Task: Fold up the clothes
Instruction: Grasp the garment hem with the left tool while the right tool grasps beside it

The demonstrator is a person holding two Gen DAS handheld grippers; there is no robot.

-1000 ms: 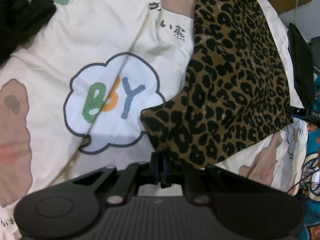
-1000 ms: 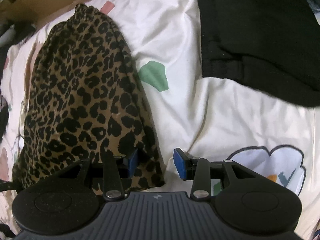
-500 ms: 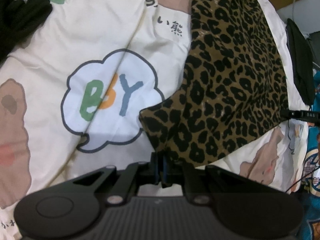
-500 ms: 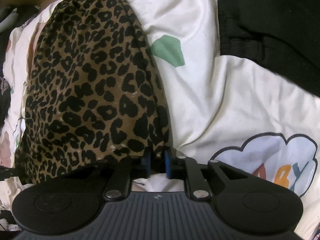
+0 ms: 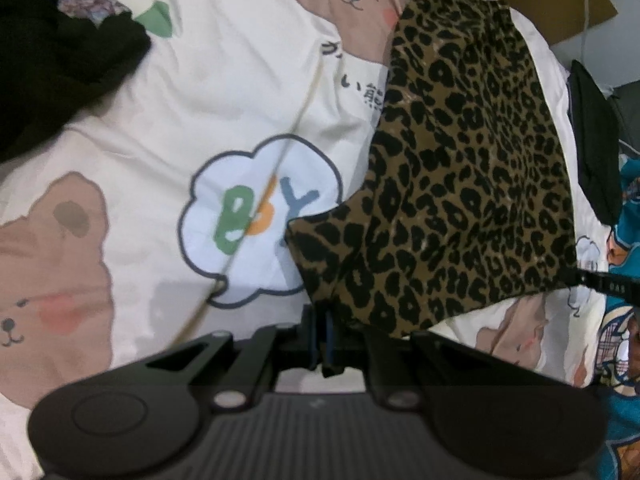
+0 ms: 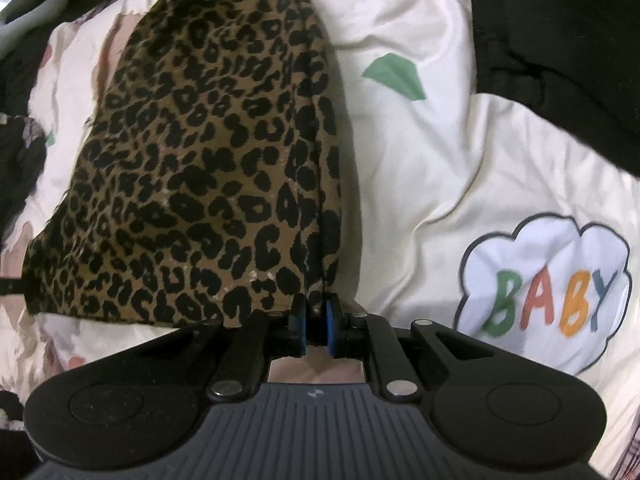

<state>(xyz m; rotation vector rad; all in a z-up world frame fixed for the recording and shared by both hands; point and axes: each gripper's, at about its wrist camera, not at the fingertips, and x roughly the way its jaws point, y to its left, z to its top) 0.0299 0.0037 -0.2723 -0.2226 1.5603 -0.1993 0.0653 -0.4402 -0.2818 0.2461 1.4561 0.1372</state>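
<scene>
A leopard-print garment (image 5: pixel 460 184) lies on a cream bedsheet (image 5: pixel 200 100) printed with bears and a "BABY" cloud. My left gripper (image 5: pixel 322 344) is shut on its near left corner, and the cloth hangs up off the sheet there. In the right wrist view the same garment (image 6: pixel 208 160) fills the left half. My right gripper (image 6: pixel 316 326) has its blue pads pinched on the near right corner of the hem. The near edge stretches between the two grips.
A black garment (image 5: pixel 52 60) is heaped at the upper left of the left wrist view and shows at the upper right (image 6: pixel 560 40) of the right wrist view. Another dark item (image 5: pixel 592 140) lies along the bed's right side. Bare sheet (image 6: pixel 420 180) lies between the garments.
My right gripper went from open around the garment's corner to shut on it. Both grippers have risen and lifted the near edge off the sheet.
</scene>
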